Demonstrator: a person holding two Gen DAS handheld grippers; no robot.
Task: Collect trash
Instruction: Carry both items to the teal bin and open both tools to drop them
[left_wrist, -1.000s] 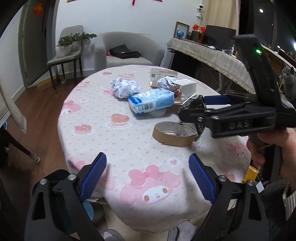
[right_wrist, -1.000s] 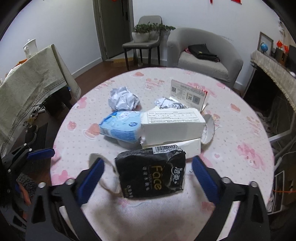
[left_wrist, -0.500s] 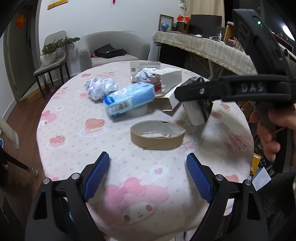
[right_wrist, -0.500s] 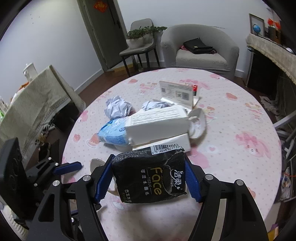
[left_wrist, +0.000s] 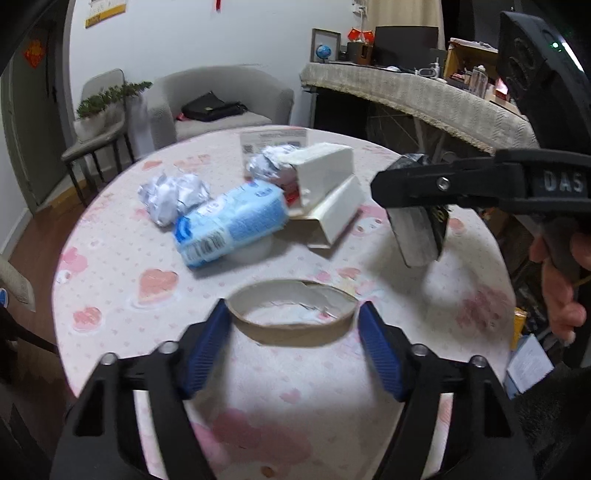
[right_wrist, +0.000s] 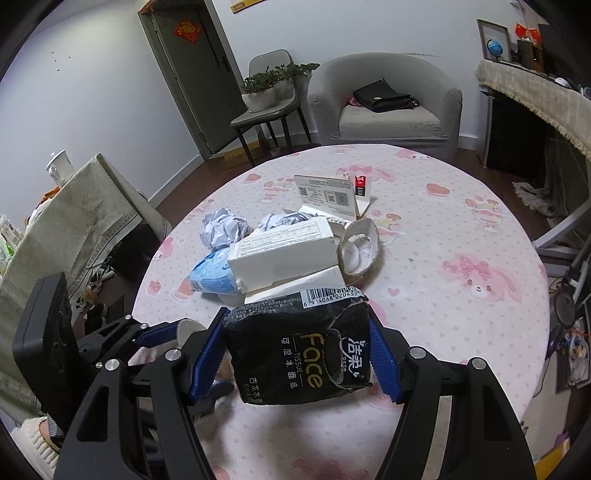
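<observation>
In your left wrist view, the left claw (left_wrist: 291, 334) has closed from wide apart onto the blurred cardboard tape ring (left_wrist: 291, 314) on the table (left_wrist: 122, 258). In your right view, the right claw (right_wrist: 297, 356) pinches the black tissue pack (right_wrist: 299, 350), now lifted, hiding the table beneath.

We are looking across a round table (right_wrist: 461, 229) wearing a pink cartoon-print cloth. Beyond the table a grey armchair (right_wrist: 384, 107) is standing against the white wall (right_wrist: 351, 26), holding a black bag (right_wrist: 382, 96). Left of the armchair a grey chair (right_wrist: 271, 110) is carrying potted plants (right_wrist: 275, 79), and a dark door (right_wrist: 184, 70) is standing farther left. Wooden flooring (right_wrist: 177, 192) is showing below the door.
</observation>
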